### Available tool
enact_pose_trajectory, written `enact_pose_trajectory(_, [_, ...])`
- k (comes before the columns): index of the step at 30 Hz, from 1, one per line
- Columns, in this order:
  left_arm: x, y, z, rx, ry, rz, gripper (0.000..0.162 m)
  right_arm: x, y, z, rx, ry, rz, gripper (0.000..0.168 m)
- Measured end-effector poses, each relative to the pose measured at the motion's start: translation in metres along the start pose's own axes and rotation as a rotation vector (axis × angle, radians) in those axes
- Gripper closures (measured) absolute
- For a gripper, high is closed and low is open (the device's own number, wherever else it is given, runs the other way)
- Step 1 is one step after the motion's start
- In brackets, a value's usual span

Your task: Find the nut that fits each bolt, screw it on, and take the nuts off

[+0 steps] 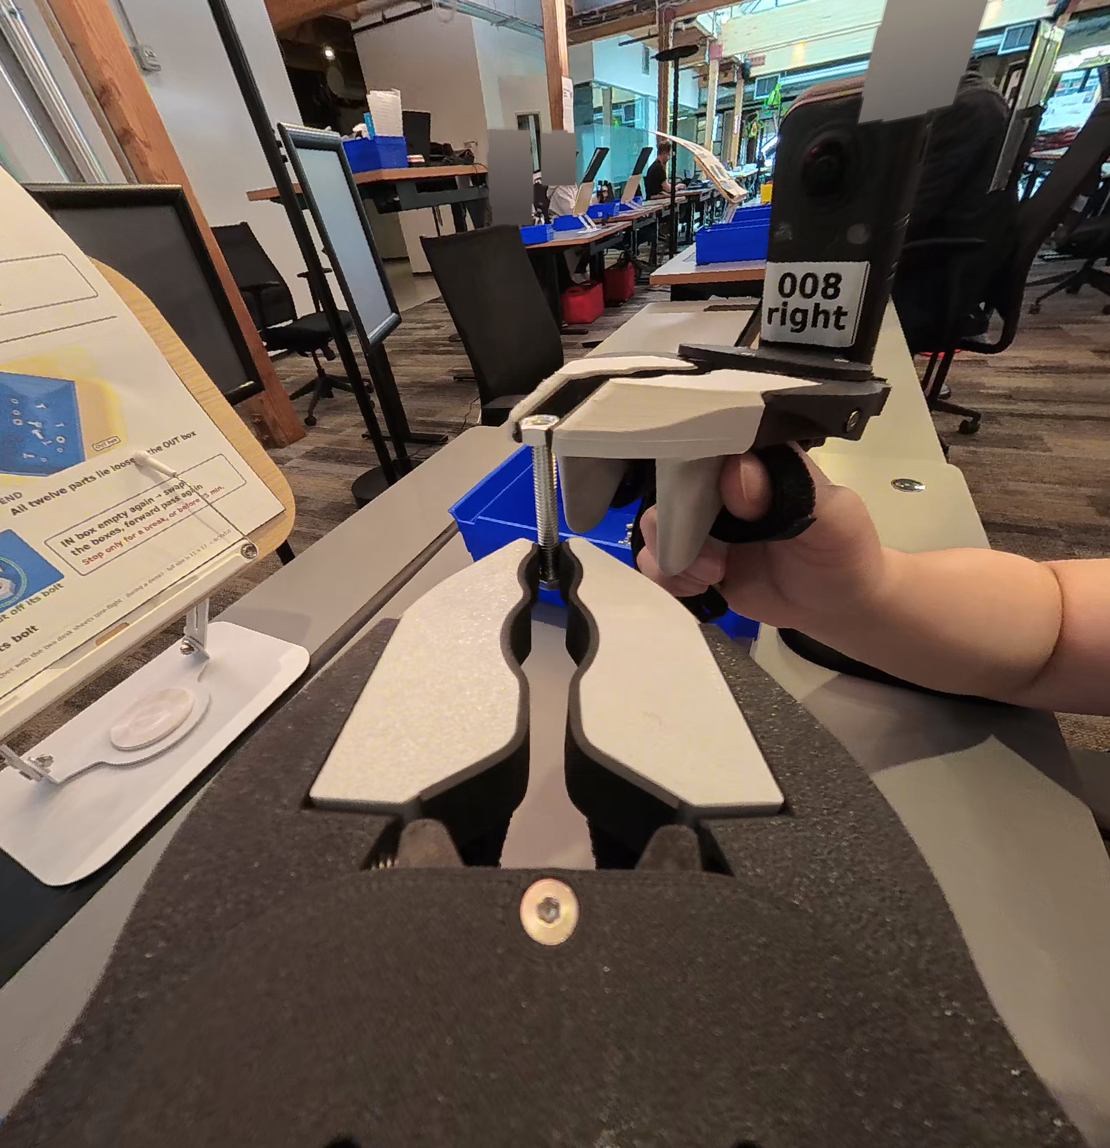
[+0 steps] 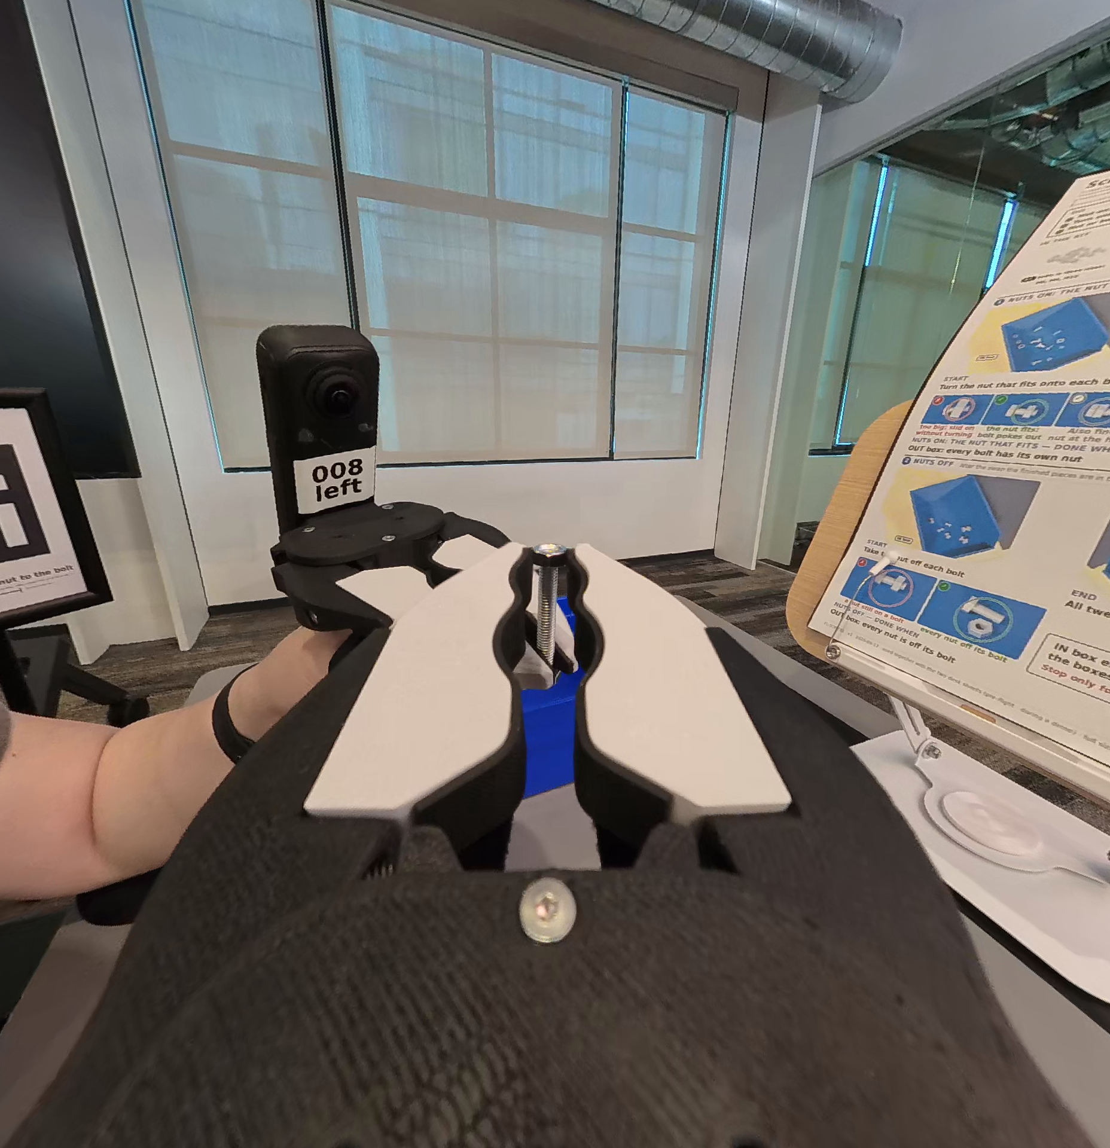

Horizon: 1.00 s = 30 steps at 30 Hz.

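A long silver bolt [image 1: 543, 491] stands upright in the air between my two grippers. My right gripper [image 2: 547, 554] is shut on its hex head [image 2: 547, 550]; in the left wrist view this gripper [image 1: 536, 423] reaches in from the right, held by a hand [image 1: 776, 559]. My left gripper [image 1: 549, 562] is shut around the bolt's lower end, which looks dark there; whether a nut sits on it is hidden by the fingertips. In the right wrist view the left gripper [image 2: 552, 661] comes in from the left under the bolt's shank [image 2: 549, 612].
A blue bin [image 1: 496, 528] sits on the grey table [image 1: 366, 546] directly below the bolt; it also shows in the right wrist view [image 2: 543, 733]. An instruction sheet on a white stand [image 1: 105, 472] is beside it [image 2: 1006, 497]. Office chairs and desks are farther back. The grippers are tip to tip, or close to it.
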<state>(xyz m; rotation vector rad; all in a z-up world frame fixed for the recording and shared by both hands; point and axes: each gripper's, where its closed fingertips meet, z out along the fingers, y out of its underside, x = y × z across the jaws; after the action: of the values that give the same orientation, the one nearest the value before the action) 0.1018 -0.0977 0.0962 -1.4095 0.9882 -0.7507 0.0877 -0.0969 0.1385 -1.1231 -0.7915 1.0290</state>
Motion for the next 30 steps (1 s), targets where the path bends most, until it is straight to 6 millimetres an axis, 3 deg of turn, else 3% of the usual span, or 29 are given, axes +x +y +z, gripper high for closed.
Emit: enact_pose_trajectory(30, [0.0011, 0.0004, 0.0000, -0.003, 0.032, -0.025, 0.157, -0.0010, 0.0000, 0.0001, -0.007, -0.033, -0.005, 0.157])
